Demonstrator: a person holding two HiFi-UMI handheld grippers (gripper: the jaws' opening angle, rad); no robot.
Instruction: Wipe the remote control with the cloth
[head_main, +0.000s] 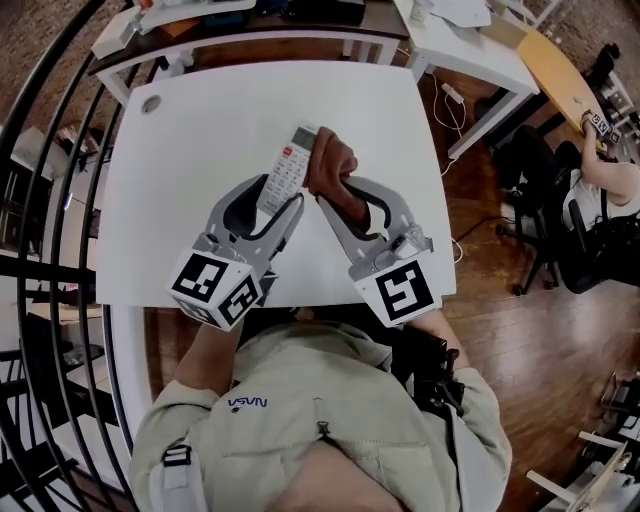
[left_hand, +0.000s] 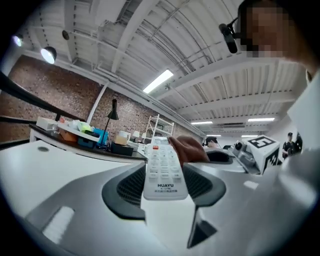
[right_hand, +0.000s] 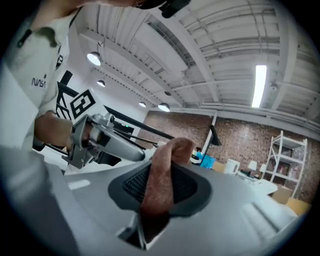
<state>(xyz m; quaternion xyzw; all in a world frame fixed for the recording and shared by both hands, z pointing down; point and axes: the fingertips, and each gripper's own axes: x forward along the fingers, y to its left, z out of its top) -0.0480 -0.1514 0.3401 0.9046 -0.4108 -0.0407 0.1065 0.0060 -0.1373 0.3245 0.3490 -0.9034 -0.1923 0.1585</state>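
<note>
My left gripper (head_main: 272, 208) is shut on the lower end of a white remote control (head_main: 285, 170), which it holds above the white table (head_main: 190, 150) with the buttons showing. In the left gripper view the remote (left_hand: 161, 170) lies between the two dark pads, buttons up. A brown cloth (head_main: 333, 168) is clamped in my right gripper (head_main: 345, 200) and bunches against the remote's right side near its top. In the right gripper view the cloth (right_hand: 162, 182) runs up between the pads, with the left gripper (right_hand: 95, 137) beyond it.
A small round grey thing (head_main: 151, 103) sits at the table's far left corner. Cluttered side tables (head_main: 440, 40) stand behind. A black railing (head_main: 50, 200) curves along the left. A seated person (head_main: 590, 200) is at the right on the wooden floor.
</note>
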